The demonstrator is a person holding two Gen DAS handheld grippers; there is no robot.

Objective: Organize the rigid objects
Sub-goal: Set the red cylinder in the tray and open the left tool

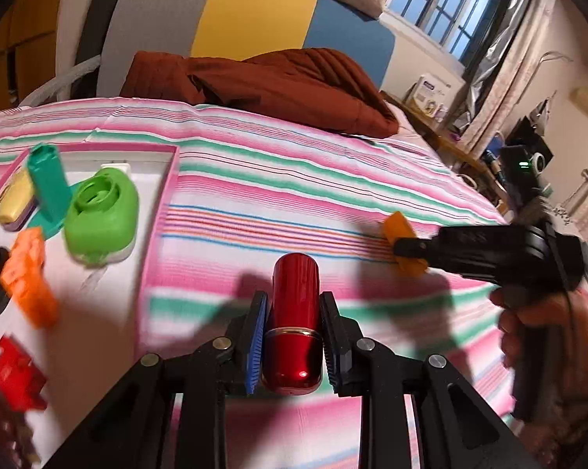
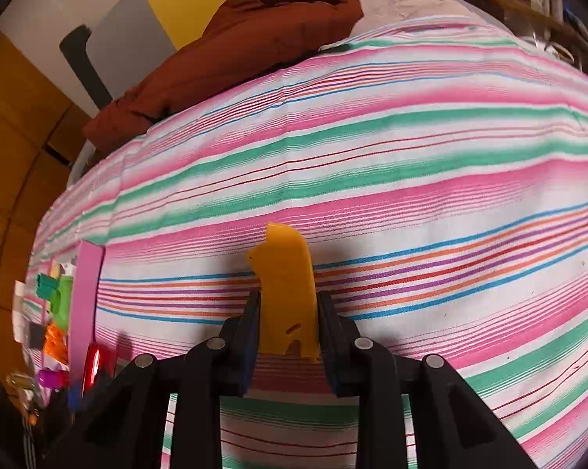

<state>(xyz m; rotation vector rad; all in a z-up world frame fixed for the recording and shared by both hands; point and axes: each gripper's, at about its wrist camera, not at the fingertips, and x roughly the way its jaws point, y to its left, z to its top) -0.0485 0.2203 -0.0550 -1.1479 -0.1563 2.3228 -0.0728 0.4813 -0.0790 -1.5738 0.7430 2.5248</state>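
Stripes of pink, green and white run across the bedspread (image 2: 411, 148), and both hands work above it. The left hand-held gripper (image 1: 293, 336) is clamped on a glossy red cylinder (image 1: 294, 324) (it has a thin gold band round its middle), pads pressed to either side, the cylinder pointing away along the fingers. The right hand-held gripper (image 2: 287, 336) pinches a flat orange plastic piece (image 2: 288, 293), which stands up between its pads over the bed; from the left camera that same orange piece (image 1: 403, 242) shows at the tip of the right tool, with a hand (image 1: 548, 336) on its grip.

To the left on the bed lies a pink-rimmed tray (image 1: 165, 211). In it sit a bright green round-topped container (image 1: 100, 215), a teal piece (image 1: 49, 187), a pale yellow item (image 1: 14, 203), an orange block (image 1: 28, 273) and a red block (image 1: 16, 375). A rust-brown quilted blanket (image 1: 278, 82) is bunched at the far side of the bed.
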